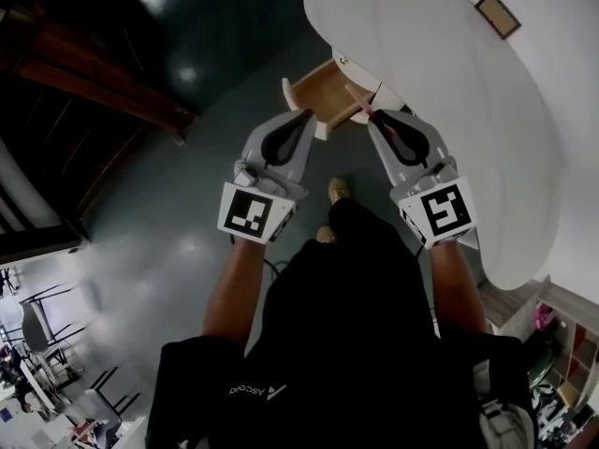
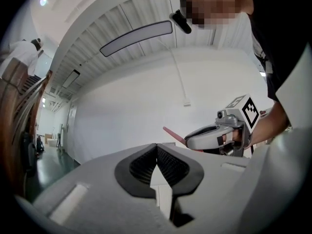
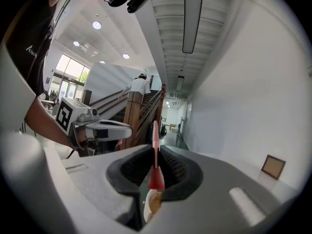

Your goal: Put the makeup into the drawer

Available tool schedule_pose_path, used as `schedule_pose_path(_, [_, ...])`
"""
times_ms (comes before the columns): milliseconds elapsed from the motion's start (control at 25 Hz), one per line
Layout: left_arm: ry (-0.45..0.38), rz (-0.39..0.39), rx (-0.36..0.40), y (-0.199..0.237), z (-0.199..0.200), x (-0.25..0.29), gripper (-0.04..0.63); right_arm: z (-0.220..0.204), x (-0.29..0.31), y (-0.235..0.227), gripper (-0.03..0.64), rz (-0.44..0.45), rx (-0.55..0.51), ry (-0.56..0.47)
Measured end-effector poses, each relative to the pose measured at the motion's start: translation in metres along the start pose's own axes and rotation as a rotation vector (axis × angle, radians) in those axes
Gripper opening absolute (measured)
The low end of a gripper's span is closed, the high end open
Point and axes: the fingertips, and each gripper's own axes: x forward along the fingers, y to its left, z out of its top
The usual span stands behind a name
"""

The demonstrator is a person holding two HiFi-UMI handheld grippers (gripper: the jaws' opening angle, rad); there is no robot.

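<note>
A slim pink makeup stick [image 1: 359, 101] is clamped in my right gripper [image 1: 376, 120], which is shut on it. The stick's tip reaches over the open wooden drawer [image 1: 321, 90] under the white table's edge. In the right gripper view the stick [image 3: 155, 152] stands upright between the dark pads. My left gripper [image 1: 302, 118] hovers just left of it, at the drawer's near corner, shut with nothing in it. In the left gripper view the jaws [image 2: 156, 155] meet, and the right gripper [image 2: 218, 134] shows beyond them with the stick [image 2: 173, 134].
A large white rounded table [image 1: 449, 82] fills the upper right, with a small framed thing [image 1: 497, 13] on it. A wooden stair rail [image 1: 103, 87] runs along the left over dark floor. Shelves [image 1: 562, 363] stand at the lower right. My shoe [image 1: 338, 190] is below the drawer.
</note>
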Motion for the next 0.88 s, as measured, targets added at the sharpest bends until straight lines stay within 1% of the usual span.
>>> schedule_pose_path(200, [0.027, 0.059, 0.007, 0.041, -0.012, 0.014, 0.011, -0.021, 0.051, -0.009, 0.051, 0.052, -0.041, 0.039])
schedule_pose_path(280, [0.041, 0.081, -0.004, 0.057, -0.019, 0.024, 0.011, -0.029, 0.072, -0.016, 0.051, 0.064, -0.046, 0.056])
schedule_pose_path(600, [0.111, 0.168, 0.006, 0.120, -0.061, 0.064, 0.011, -0.065, 0.150, -0.044, 0.051, 0.123, -0.055, 0.104])
schedule_pose_path(880, [0.147, 0.199, 0.013, 0.165, -0.087, 0.085, 0.011, -0.109, 0.206, -0.052, 0.051, 0.162, -0.046, 0.188])
